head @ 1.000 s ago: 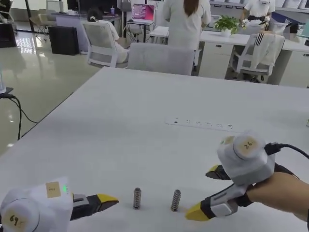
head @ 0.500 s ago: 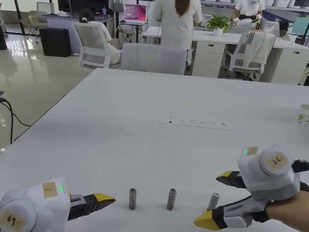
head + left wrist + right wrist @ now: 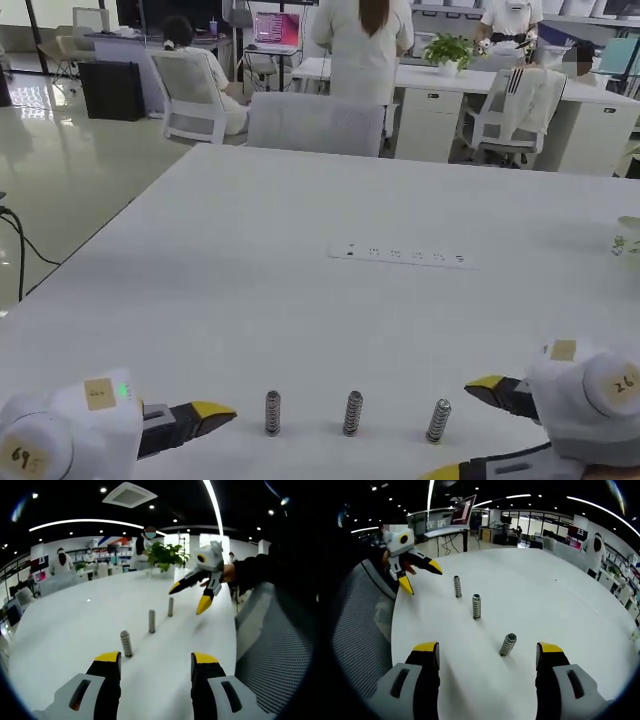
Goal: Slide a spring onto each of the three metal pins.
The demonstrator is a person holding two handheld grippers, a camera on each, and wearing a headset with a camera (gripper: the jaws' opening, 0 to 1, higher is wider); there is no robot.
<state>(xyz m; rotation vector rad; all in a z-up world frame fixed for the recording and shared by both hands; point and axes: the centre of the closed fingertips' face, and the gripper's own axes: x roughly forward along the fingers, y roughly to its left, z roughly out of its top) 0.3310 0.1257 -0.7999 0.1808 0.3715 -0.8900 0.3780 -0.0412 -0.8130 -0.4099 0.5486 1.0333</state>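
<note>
Three coiled springs stand upright on pins in a row near the white table's (image 3: 300, 260) front edge: left spring (image 3: 272, 412), middle spring (image 3: 352, 413), right spring (image 3: 438, 420). My left gripper (image 3: 212, 415) lies low to the left of the row, open and holding nothing; its own view has the left spring (image 3: 126, 643) just ahead of its jaws (image 3: 155, 658). My right gripper (image 3: 465, 430) sits right of the row, open and holding nothing, with the right spring (image 3: 508, 645) ahead between its fingers (image 3: 487, 649), untouched.
A flush socket strip (image 3: 395, 255) is set in the table's middle. A grey chair (image 3: 318, 122) stands at the far edge. Behind it a person (image 3: 362, 45) stands among desks and chairs. A potted plant (image 3: 450, 48) sits on a far desk.
My right gripper has drawn back to the right, off the right spring, which now stands free. The left gripper has stayed put. The head camera has tilted a little.
</note>
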